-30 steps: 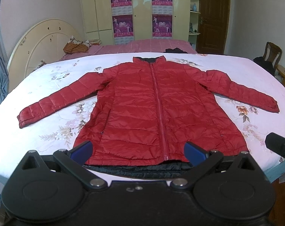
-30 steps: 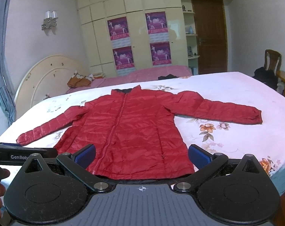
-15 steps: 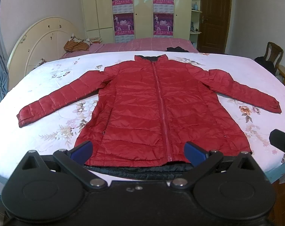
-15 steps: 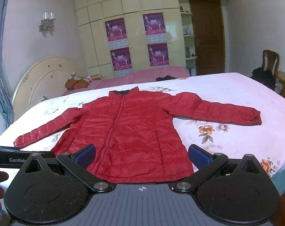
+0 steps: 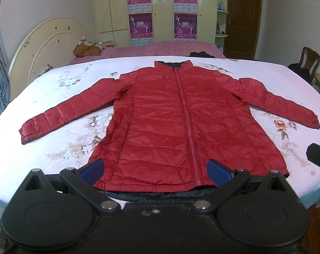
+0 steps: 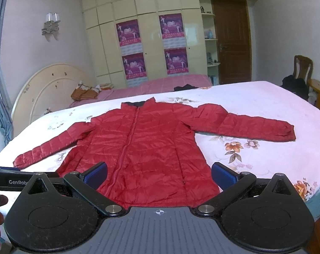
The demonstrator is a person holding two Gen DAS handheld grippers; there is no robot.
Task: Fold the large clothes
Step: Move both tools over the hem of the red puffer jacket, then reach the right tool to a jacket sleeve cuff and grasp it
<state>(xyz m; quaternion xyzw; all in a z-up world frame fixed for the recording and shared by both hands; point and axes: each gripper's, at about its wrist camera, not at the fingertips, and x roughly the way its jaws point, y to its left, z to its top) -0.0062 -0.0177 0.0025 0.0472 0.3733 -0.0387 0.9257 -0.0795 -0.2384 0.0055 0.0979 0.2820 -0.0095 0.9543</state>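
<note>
Matte black plastic, with round discs and angled linkage arms, forms the body of the left gripper (image 5: 154,170); its two blue rubbery pads (image 5: 92,167) stand wide apart, holding nothing, just short of the hem of the red quilted puffer jacket (image 5: 181,122). The right gripper (image 6: 160,174) has the same black linkage over a ribbed grey base, and its blue pads (image 6: 223,174) are likewise spread and free of the cloth.

The jacket lies flat and face up on the white floral bedsheet (image 5: 60,139), zipped to the collar, both sleeves stretched outward, its shiny shell stitched in horizontal channels. A band of dark lining (image 5: 160,195) shows under the hem (the nearest edge of the jacket). Beyond the collar runs a pink checked bedcover (image 6: 160,84) with a small black garment (image 6: 185,87) on it. To the left of the jacket stands a cream arched headboard (image 6: 48,89). Farther back rises a glossy cream wardrobe (image 6: 151,31) bearing four purple posters (image 6: 128,32), and to the right of it a brown wooden door (image 6: 231,42) and a wooden chair (image 6: 302,65).
</note>
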